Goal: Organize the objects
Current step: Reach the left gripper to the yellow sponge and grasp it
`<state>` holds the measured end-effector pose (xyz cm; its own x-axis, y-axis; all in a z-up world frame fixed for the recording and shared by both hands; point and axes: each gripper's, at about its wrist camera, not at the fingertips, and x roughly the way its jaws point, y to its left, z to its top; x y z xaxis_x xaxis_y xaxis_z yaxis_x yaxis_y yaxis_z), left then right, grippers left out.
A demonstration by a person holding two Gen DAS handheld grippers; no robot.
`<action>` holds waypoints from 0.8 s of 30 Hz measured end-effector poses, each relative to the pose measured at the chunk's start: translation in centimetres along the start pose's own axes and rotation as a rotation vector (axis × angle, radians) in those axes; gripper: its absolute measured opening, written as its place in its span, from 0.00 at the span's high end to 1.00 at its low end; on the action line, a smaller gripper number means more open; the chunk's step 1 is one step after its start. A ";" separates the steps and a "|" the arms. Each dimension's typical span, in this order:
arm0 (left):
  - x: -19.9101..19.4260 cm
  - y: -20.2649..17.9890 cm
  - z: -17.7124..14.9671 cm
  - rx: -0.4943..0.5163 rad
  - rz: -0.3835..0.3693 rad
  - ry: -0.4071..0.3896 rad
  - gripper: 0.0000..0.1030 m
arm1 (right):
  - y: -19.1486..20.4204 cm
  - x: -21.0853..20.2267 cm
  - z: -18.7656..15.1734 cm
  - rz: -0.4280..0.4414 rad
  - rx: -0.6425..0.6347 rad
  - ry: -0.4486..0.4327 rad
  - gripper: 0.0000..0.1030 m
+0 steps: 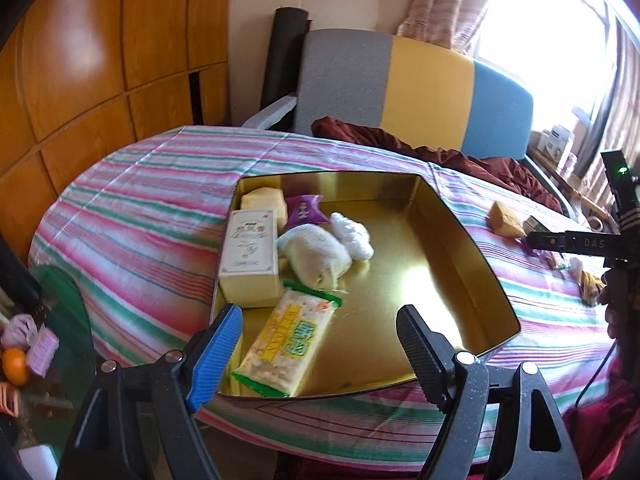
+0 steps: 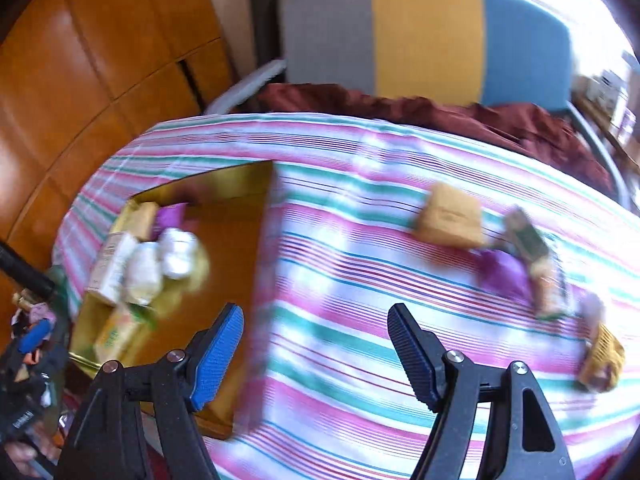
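A gold metal tin [image 1: 452,240] lies open on the striped tablecloth [image 1: 152,208]. Inside it are a cream box [image 1: 250,252], a green and yellow cracker pack [image 1: 286,344], white wrapped rolls [image 1: 320,252], a purple packet [image 1: 304,210] and a yellow block [image 1: 266,200]. My left gripper [image 1: 318,344] hovers open over the tin's near edge, nothing between its fingers. My right gripper [image 2: 316,348] is open and empty above the cloth, right of the tin [image 2: 240,240]. In the blurred right wrist view, a tan block [image 2: 450,220], a purple packet [image 2: 504,276] and a yellow packet [image 2: 602,356] lie loose on the cloth.
A grey, yellow and blue chair [image 1: 412,88] with a maroon cloth [image 1: 472,156] stands behind the table. Wooden panelling [image 1: 100,60] fills the left. A glass side table [image 1: 52,320] with small items sits low left. A bright window [image 1: 560,32] is at the right.
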<state>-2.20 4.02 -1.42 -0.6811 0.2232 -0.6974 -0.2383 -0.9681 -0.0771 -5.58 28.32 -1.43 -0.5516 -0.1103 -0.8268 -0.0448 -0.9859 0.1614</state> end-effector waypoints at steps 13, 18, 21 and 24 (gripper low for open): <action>0.6 -6.4 1.6 0.158 -0.062 0.008 0.22 | -15.6 -3.1 -2.0 -0.249 0.213 -0.076 0.26; 1.2 -9.9 2.9 0.217 -0.107 0.008 0.22 | -22.7 -4.2 -4.0 -0.261 0.493 -0.120 0.26; 1.8 -12.3 3.9 0.245 -0.145 0.015 0.22 | -25.0 -5.0 -4.6 -0.243 0.625 -0.163 0.26; 2.8 -14.9 4.9 0.281 -0.172 0.024 0.22 | -25.8 -5.3 -5.0 -0.215 0.676 -0.167 0.26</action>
<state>-3.93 19.67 1.21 -0.5986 0.3753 -0.7077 -0.5328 -0.8462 0.0020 2.70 53.72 -3.89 -0.5900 0.1513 -0.7931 -0.6414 -0.6845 0.3466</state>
